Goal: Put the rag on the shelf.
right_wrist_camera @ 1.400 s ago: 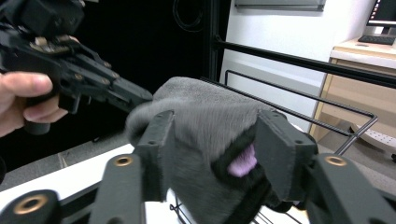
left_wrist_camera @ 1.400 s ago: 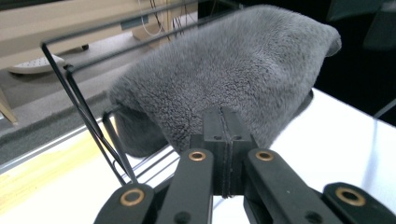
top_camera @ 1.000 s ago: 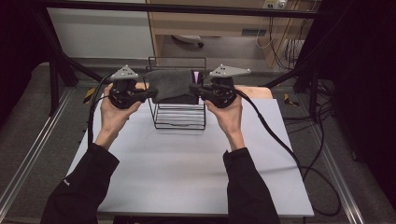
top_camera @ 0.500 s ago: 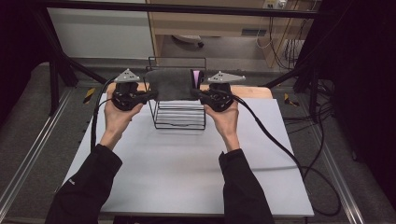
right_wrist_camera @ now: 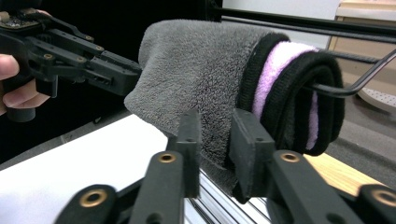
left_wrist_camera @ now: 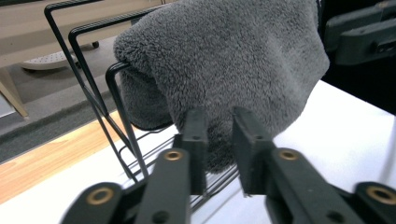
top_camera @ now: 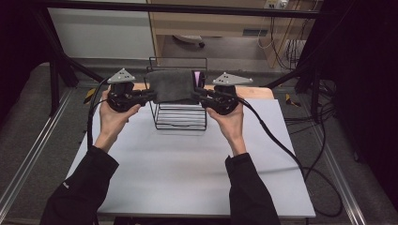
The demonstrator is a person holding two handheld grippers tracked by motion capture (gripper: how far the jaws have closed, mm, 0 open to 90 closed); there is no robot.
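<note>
White board covers our table, with grey floor and cables beyond it, and our two hands meet at a black wire rack near its far edge. On our left gripper the jaws have just been opening: they stand a little apart, the lower hem of the grey towel hangs in the gap, and we cannot tell whether the pads press on it. Our right gripper has likewise just been opening; its jaws are parted a little around the towel's other end, where a folded black and lilac edge wraps a rack wire, and again we cannot tell whether the pads bear on the cloth. From above, the towel lies draped over the top of the rack, between the two grippers, each gripper at one end of it. Our dark sleeves come in from the near edge.
</note>
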